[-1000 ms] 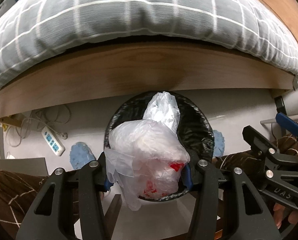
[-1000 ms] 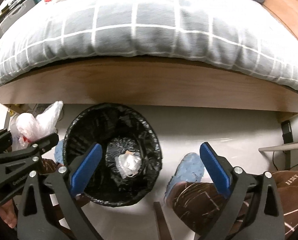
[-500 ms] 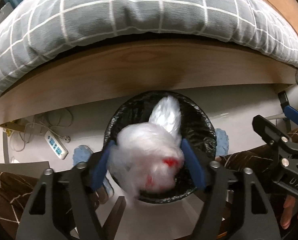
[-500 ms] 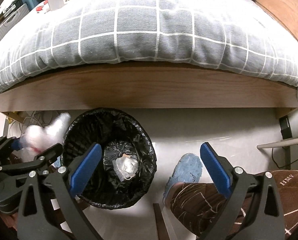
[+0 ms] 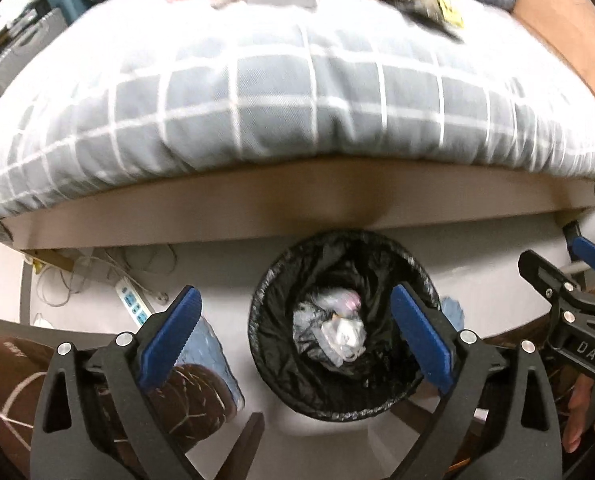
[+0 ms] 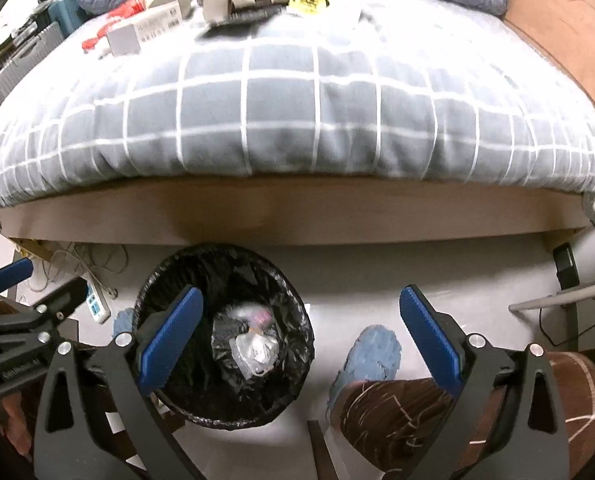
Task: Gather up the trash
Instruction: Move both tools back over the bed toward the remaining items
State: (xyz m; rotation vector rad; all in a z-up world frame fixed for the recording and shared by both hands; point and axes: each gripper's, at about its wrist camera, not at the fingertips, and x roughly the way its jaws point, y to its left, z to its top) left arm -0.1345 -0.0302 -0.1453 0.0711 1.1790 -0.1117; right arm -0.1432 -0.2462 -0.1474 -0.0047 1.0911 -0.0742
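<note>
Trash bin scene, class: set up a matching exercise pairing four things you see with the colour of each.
Things:
1. bin liner
2. crumpled plastic bag
3. slipper
4. quilt

Colours:
A. grey with white grid
B. black
C. light blue
D. whitish, see-through

Pairs: 1-B, 2-D, 3-C, 4-A

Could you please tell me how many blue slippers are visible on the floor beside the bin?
2: one blue slipper left of the black-lined bin, the other blue slipper to its right, both partly hidden.
</note>
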